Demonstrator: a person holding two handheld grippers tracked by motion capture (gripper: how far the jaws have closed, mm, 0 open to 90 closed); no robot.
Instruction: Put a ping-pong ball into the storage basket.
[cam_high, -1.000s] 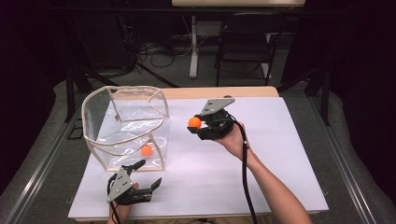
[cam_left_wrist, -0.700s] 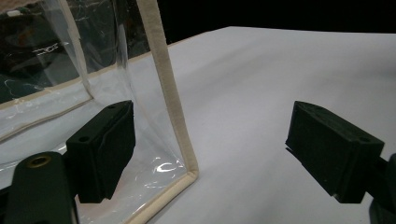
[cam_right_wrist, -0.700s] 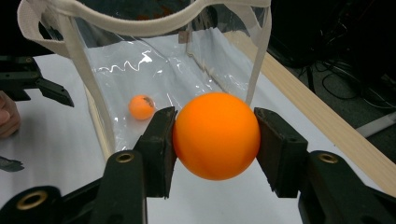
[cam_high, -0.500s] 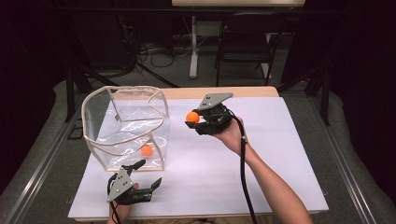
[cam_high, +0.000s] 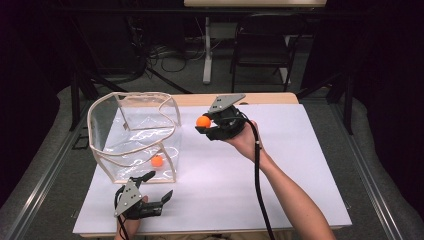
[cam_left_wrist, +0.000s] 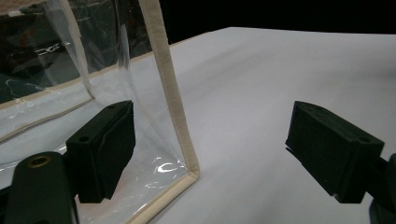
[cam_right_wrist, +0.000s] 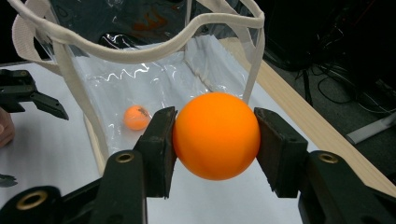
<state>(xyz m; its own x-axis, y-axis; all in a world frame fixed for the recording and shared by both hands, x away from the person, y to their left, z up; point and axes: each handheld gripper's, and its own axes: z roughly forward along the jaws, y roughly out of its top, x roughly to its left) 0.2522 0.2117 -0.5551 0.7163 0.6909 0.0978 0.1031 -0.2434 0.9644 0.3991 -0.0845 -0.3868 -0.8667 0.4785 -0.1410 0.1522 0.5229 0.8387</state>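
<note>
I edge my right hand-held gripper, clamped on the orange ball, slightly closer to the clear bag; my left hand-held gripper waits apart beside its near corner. Drop comes next, I reckon.

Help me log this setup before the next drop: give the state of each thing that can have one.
Right tongs: shut on the held orange ball, raised beside the bag.
Left tongs: open, nothing between them, at the bag's near corner.
Clear bag: upright, top open.
Second orange ball: lying inside the bag.
</note>
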